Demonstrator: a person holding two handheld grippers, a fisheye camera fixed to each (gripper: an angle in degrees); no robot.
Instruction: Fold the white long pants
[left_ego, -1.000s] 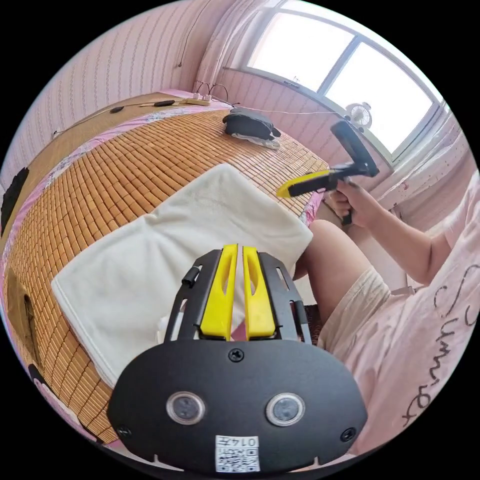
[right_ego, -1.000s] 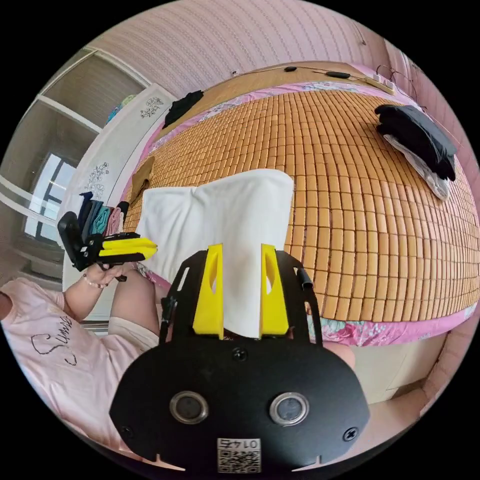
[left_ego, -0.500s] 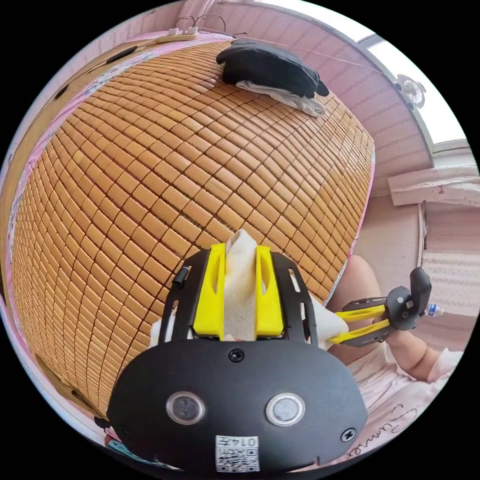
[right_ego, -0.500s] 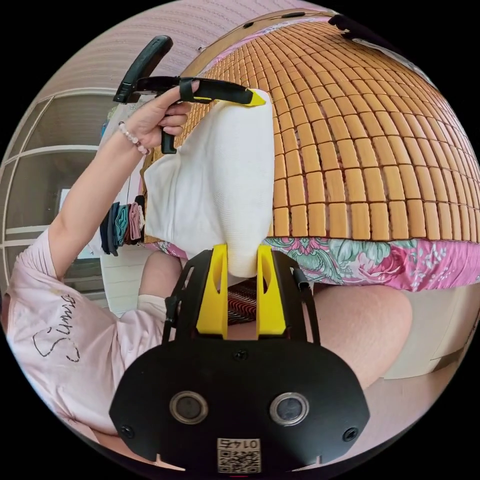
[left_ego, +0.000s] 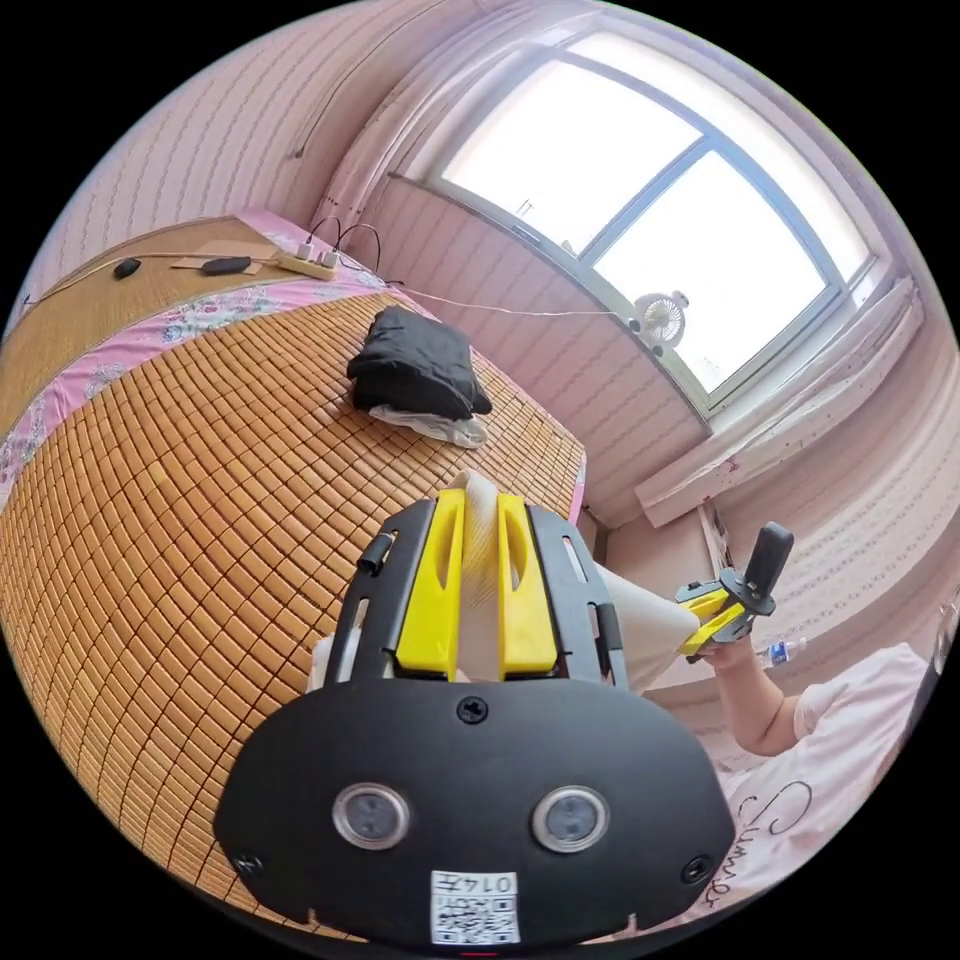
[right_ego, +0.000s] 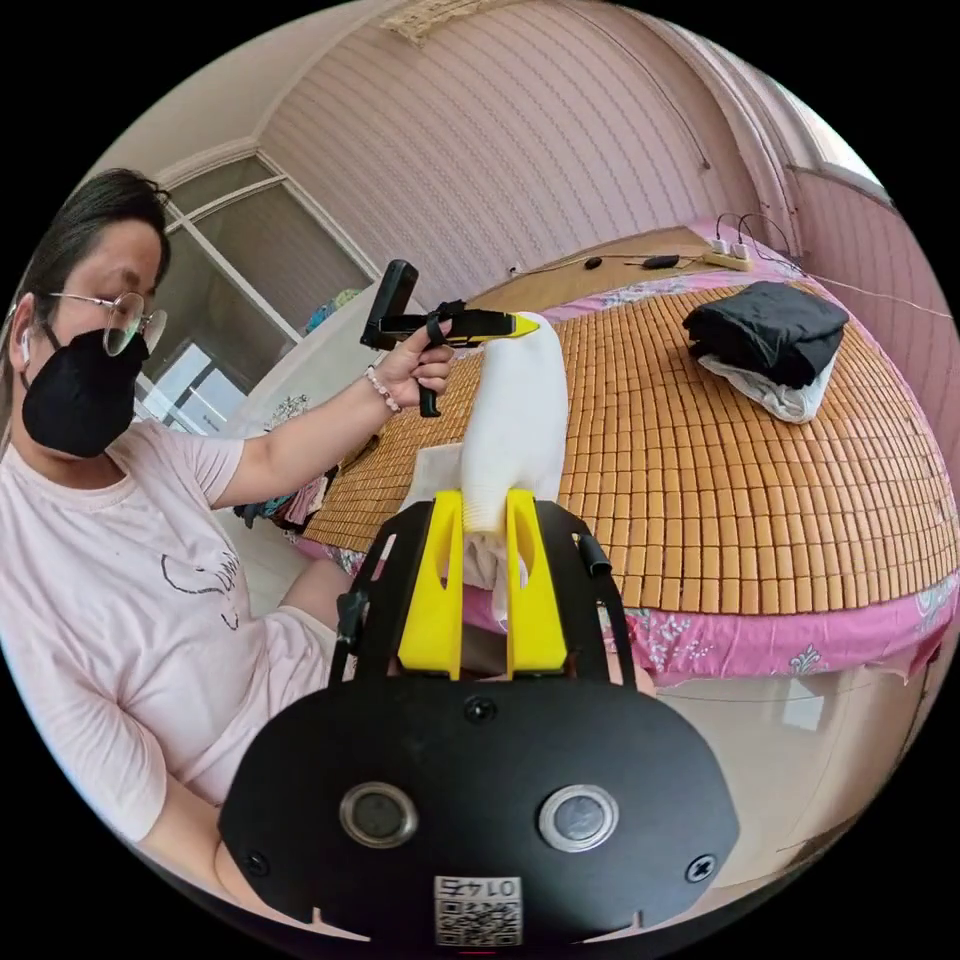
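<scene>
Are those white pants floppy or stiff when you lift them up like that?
Probably floppy: the white long pants hang in a soft curved drape between the left hand-held gripper and the right hand-held gripper. Likely light too, since only a small pinch at each end holds them above the woven bamboo mat.

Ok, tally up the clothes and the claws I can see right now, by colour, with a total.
White pants, held up between the claws: 1
Black folded garment on the mat: 1
White garment under the black one: 1
Yellow claws: 2, left claw and right claw, each shut on the pants
Total: 5
</scene>
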